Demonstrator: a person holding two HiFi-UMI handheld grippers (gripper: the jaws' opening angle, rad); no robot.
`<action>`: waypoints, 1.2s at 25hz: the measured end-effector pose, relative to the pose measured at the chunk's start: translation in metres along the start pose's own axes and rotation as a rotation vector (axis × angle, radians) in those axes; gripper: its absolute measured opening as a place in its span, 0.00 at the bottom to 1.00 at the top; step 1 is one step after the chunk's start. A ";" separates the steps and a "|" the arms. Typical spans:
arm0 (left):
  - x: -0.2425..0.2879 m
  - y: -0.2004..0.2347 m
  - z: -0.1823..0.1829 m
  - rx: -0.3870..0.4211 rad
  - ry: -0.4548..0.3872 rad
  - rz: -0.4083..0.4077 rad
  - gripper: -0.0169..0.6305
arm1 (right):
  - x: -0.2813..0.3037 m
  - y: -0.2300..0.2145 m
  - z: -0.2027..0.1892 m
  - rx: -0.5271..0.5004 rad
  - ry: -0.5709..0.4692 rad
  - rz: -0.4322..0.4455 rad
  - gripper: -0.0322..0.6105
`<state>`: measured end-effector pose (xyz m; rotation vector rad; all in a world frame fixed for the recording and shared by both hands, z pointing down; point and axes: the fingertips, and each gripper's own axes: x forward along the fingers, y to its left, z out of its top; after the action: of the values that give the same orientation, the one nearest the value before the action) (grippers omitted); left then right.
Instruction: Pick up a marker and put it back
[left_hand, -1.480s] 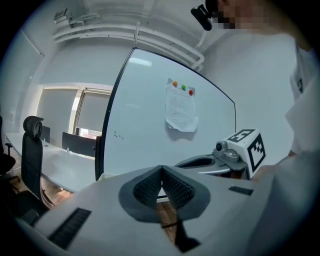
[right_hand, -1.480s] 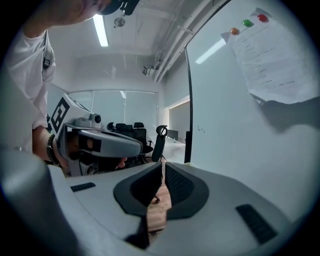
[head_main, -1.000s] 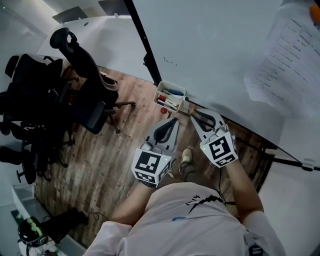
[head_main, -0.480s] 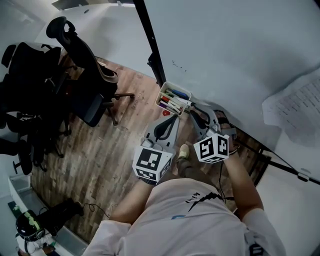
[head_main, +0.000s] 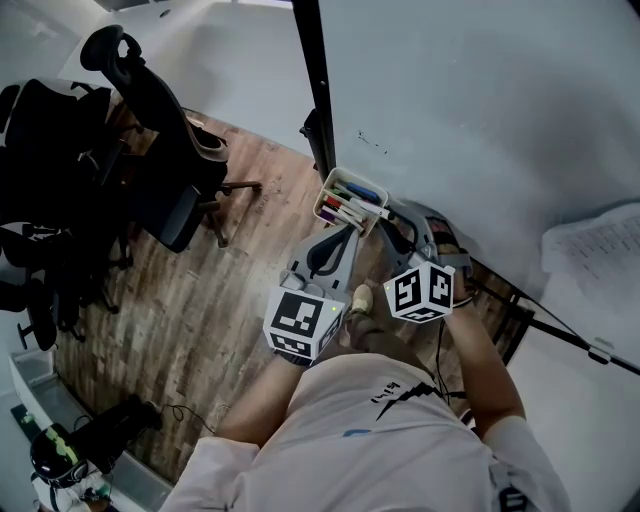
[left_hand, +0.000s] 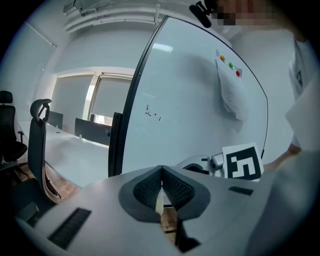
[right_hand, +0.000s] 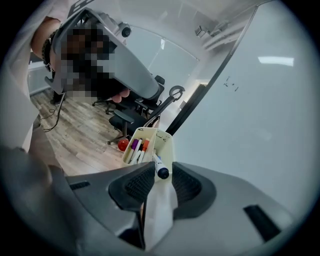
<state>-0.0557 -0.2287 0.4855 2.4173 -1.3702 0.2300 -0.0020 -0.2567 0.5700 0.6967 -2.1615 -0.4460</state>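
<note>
A cream marker tray (head_main: 330, 186) hangs on the whiteboard (head_main: 480, 110) and holds several markers. In the right gripper view the tray (right_hand: 165, 143) is straight ahead, and a blue-capped marker (right_hand: 160, 168) sticks out of it toward me. My right gripper (right_hand: 163, 176) is open, and the marker's cap lies between its fingertips, close to the left pad. In the head view the right gripper (head_main: 392, 213) reaches the tray's near right corner. My left gripper (head_main: 343, 230) hovers just below the tray, shut and empty; its pads (left_hand: 161, 175) meet.
Black office chairs (head_main: 150, 130) crowd the wooden floor on the left. The whiteboard's black stand post (head_main: 317, 80) rises behind the tray. A printed sheet (head_main: 600, 250) hangs on the board at the right. A red ball (right_hand: 123, 145) lies on the floor below the tray.
My right gripper has moved in toward the tray and turned, so the marker's end now sits between its jaws. The left gripper has barely shifted.
</note>
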 end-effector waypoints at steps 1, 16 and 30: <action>0.001 0.000 0.001 -0.001 0.001 -0.005 0.05 | 0.001 -0.001 0.000 0.004 0.006 0.000 0.21; 0.001 0.002 0.003 0.011 0.005 -0.033 0.05 | -0.018 -0.004 0.008 0.181 -0.018 0.040 0.17; -0.023 -0.028 0.050 0.066 -0.080 -0.098 0.05 | -0.092 -0.044 0.069 0.430 -0.211 -0.001 0.17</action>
<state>-0.0458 -0.2164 0.4255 2.5657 -1.2923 0.1581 0.0066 -0.2287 0.4502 0.9172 -2.4882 -0.0498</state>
